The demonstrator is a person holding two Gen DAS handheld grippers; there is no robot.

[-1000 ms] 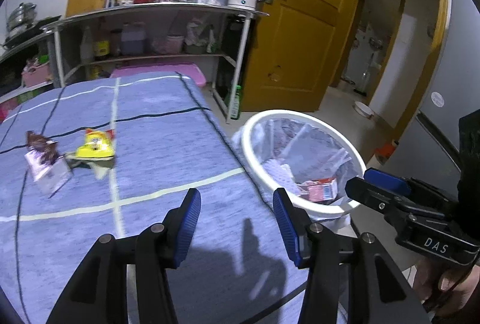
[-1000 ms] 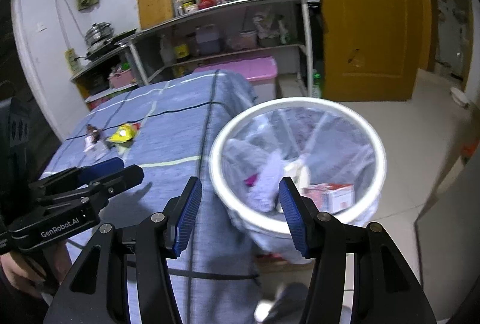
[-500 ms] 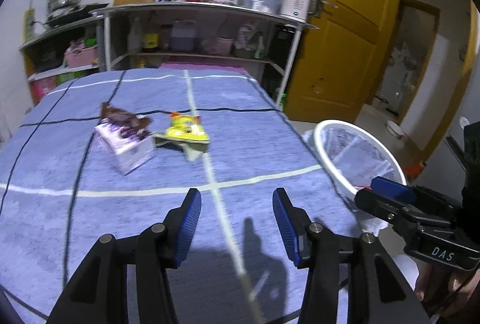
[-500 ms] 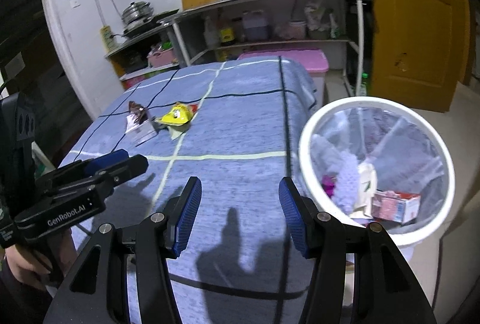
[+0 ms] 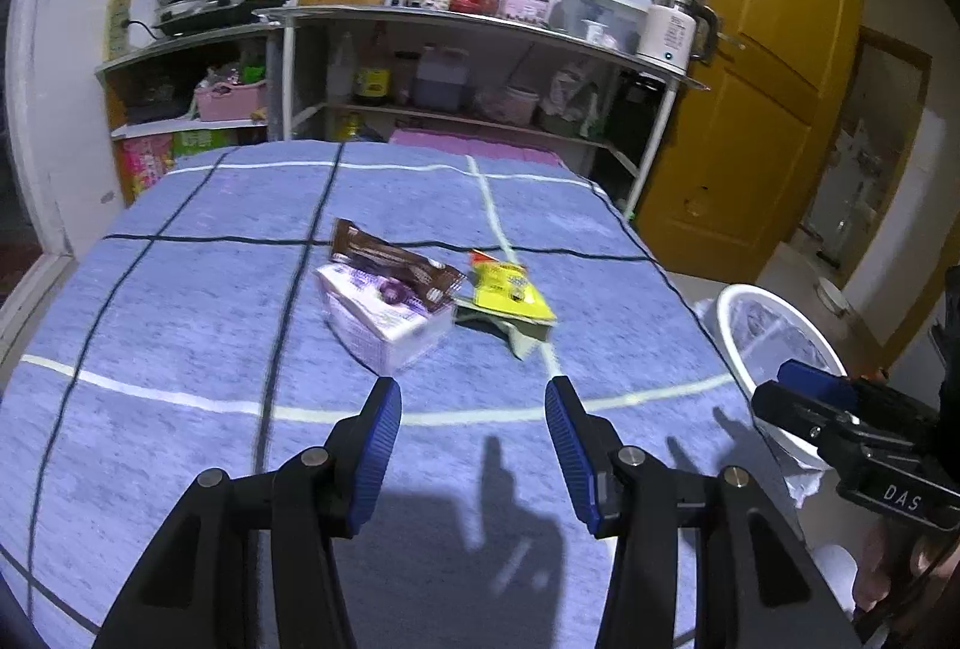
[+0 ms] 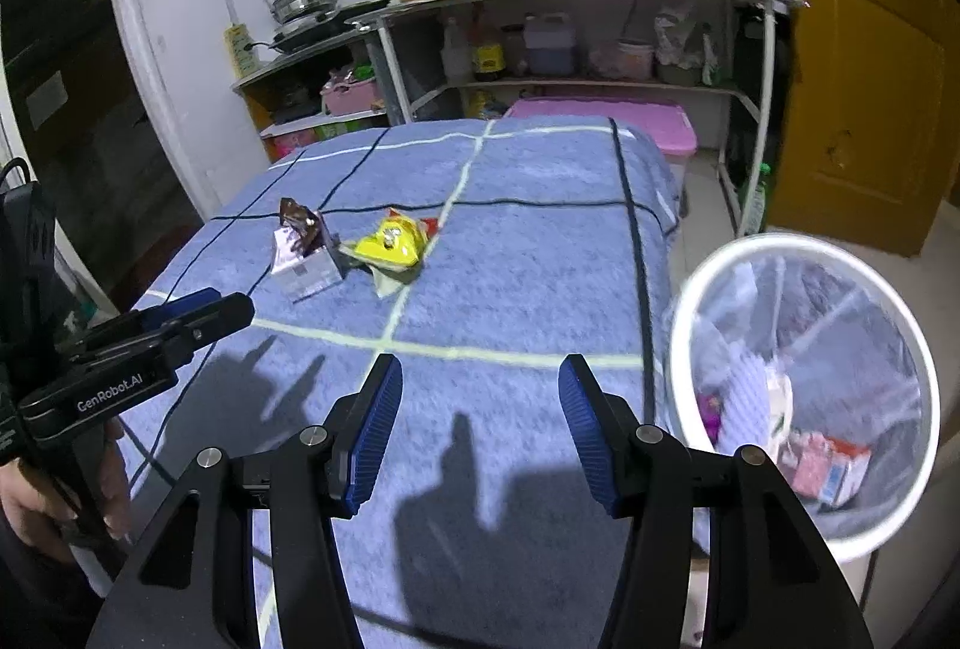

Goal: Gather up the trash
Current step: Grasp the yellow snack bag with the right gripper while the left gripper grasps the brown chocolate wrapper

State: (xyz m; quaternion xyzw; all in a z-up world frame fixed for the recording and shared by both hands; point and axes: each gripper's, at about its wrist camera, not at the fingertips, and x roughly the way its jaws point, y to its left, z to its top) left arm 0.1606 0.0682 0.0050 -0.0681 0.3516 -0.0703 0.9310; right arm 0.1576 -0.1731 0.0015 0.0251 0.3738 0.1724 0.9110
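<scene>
1. Bin (image 6: 804, 241): white, lined with a bag, standing on the floor at the right edge of the surface (image 5: 180, 325). It already holds a pink-and-white carton (image 6: 831, 469) and other scraps, so part of the collecting looks done.
2. Trash left, on the blue checked cloth well to the left of the bin: a white-and-purple box (image 5: 384, 325), a brown wrapper (image 5: 396, 271) lying on top of it, and a yellow packet (image 5: 510, 292) just beside the box on the bin side.
3. Left gripper (image 5: 473, 445): fingers apart, nothing between them; angled downward over the cloth, short of the box and farther from the bin than its partner.
4. Right gripper (image 6: 480, 439): fingers apart, empty; tilted downward above the cloth, just beside the bin rim.
5. Judgement: three items remain; neither tool touches any.
</scene>
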